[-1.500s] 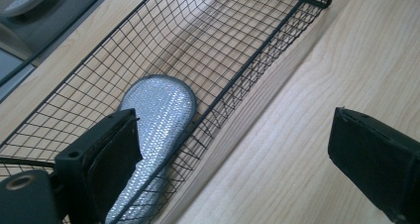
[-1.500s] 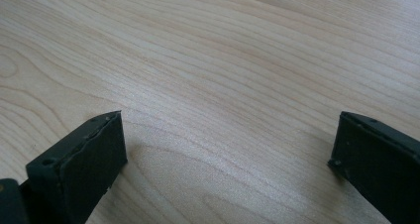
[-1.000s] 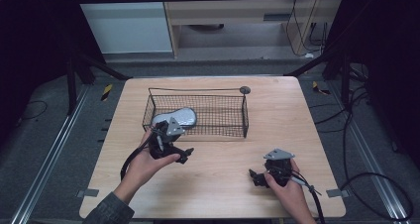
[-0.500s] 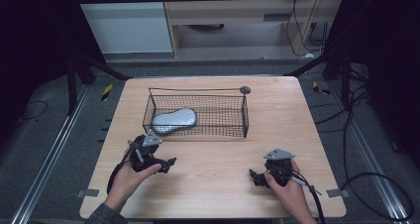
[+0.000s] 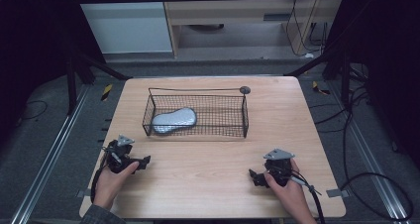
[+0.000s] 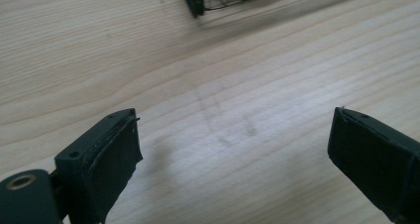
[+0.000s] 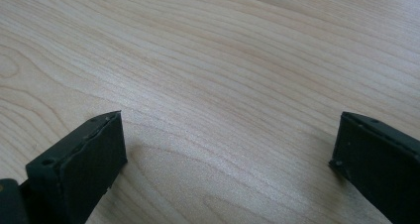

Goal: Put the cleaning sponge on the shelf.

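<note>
Both tools wide, empty: left tool (image 5: pixel 143 160), right tool (image 5: pixel 253 177). Wire basket (image 5: pixel 233 130) w/ grey pouch (image 5: pixel 173 120) inside.

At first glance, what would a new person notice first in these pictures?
The black wire basket at the middle of the far half of the wooden table draws the eye, with a grey pouch-like object lying in its left end. Nearer the person, the left gripper and right gripper sit low at the table's near corners, jaws open and holding nothing.
</note>
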